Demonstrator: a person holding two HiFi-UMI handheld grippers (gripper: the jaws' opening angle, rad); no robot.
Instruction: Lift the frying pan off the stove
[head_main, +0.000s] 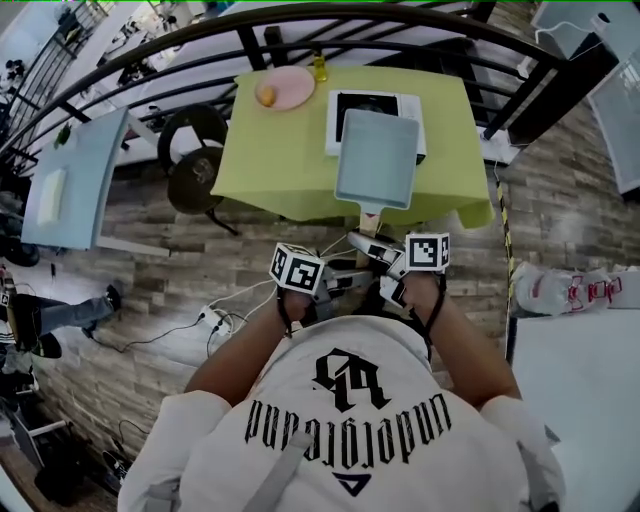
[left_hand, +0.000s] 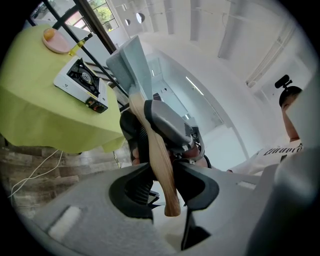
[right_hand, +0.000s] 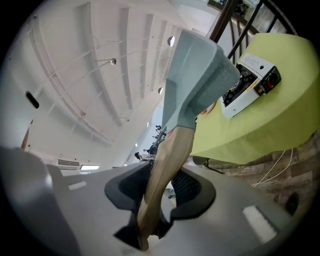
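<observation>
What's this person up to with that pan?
A person holds a hand-held gripper in each hand. The left hand-held gripper and the right hand-held gripper are both clamped on the wooden handle of a grey square frying pan. The pan is up in the air, clear of the white stove on the green table.

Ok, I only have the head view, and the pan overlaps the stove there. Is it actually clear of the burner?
Observer: Yes. The left gripper view shows the frying pan in the air, apart from the stove, whose burner is bare.
Operator: And the grip?
Observer: The left gripper is shut on the wooden handle near its end.
Operator: The other one?
Observer: The right gripper is shut on it too, nearer the pan.
</observation>
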